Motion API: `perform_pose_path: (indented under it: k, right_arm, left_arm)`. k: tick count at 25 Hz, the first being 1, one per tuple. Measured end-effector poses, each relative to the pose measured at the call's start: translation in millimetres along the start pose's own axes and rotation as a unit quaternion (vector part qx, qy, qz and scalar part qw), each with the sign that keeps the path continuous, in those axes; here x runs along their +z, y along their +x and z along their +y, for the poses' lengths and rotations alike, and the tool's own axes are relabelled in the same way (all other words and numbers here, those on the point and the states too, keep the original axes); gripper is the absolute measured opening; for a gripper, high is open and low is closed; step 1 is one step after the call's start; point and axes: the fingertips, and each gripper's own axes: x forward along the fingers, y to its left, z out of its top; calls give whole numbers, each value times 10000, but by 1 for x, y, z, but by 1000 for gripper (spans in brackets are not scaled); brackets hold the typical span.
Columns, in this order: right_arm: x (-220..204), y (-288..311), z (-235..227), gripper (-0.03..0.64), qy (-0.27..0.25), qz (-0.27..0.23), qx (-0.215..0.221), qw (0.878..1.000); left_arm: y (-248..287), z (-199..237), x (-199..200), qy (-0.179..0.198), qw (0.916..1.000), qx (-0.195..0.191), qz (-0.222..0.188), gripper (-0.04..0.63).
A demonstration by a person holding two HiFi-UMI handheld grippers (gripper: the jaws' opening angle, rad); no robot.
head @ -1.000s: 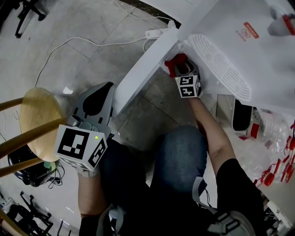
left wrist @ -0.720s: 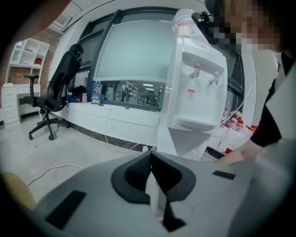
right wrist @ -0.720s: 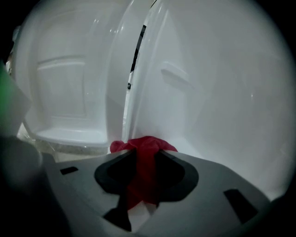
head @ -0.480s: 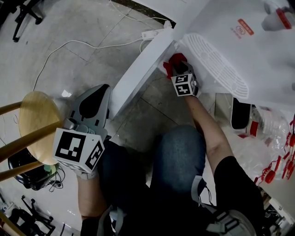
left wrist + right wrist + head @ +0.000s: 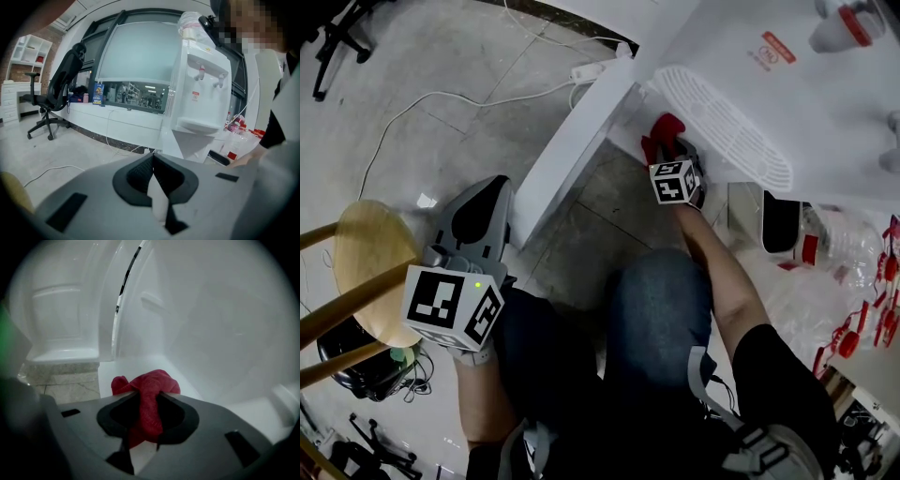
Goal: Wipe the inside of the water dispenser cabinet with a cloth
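The white water dispenser stands ahead of me with its low cabinet door swung open. My right gripper reaches into the cabinet mouth under the drip tray, shut on a red cloth. In the right gripper view the cloth bunches out ahead of the right gripper and rests on the white cabinet floor. My left gripper hangs to the left of the door, apart from it, shut with nothing held. From the left gripper view, the left gripper faces the dispenser.
A wooden stool stands at the far left beside my left hand. A power strip and cable lie on the floor behind the door. Plastic bottles and bags crowd the right. An office chair stands further off.
The right gripper and red cloth have slid a little back toward me along the cabinet opening. The left gripper has barely moved.
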Motion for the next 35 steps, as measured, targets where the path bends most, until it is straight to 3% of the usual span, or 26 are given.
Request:
perform_pose_path:
  k: [4,18,28,35]
  right_arm:
    - [-12,-7,0,124,-89,304,-165,9994]
    - [-79,-40,-14,120,858,841,-803,9895]
    - [-71,-34,-15,112,1414,600,-689,9857]
    - [-25,-27,-4,104,1968,-125,-121,9803]
  left_arm:
    - [2,0,0,-5,10000,-43,-24,6]
    - [5,8,-3,-118,9998,-160,-54,6]
    - [5,9,-3,-166,9997,-180,-64,6]
    - [2,6,-2,-156,9997,-160,-82,6]
